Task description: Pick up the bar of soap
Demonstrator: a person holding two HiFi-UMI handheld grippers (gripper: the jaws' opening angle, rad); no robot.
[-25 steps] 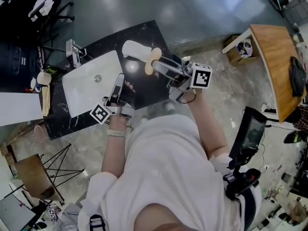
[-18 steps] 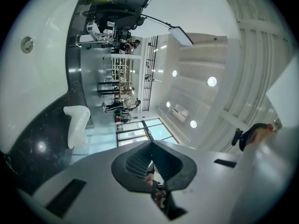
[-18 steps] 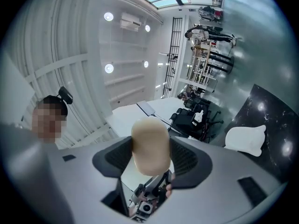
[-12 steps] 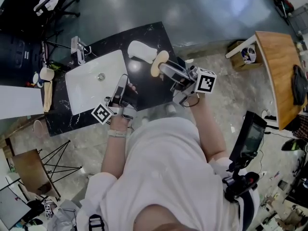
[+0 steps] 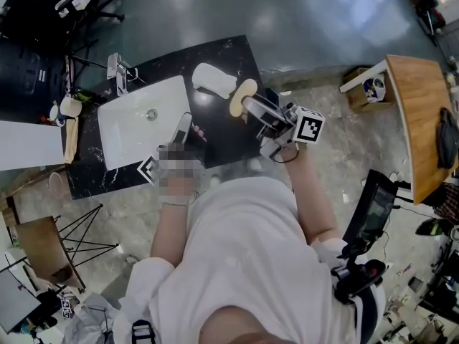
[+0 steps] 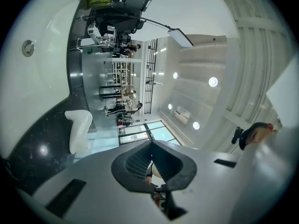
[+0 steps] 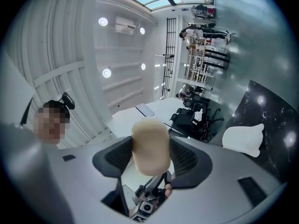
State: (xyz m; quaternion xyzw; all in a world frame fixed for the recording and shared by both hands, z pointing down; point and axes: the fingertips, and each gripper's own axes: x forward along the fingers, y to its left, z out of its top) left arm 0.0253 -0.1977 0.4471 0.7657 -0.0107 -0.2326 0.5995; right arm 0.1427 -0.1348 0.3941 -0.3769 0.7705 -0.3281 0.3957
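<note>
Left gripper (image 5: 185,122): jaws together, nothing between them, over the front of the black countertop (image 5: 228,54). Right gripper (image 7: 150,154): clamped on bar of soap (image 7: 150,141), over the countertop's right end, forearm extended.

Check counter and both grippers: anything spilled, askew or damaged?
Nothing stands out. The bar of soap sits squarely in the right gripper, the left gripper is shut and empty, and no spill shows on the black counter.

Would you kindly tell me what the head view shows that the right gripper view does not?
Only the head view: the sink, the tap and the left gripper. Only the right gripper view: ceiling lights, and jaws pressing both sides of the bar of soap. Both: the soap in the right gripper, and the white dish on the black counter.
</note>
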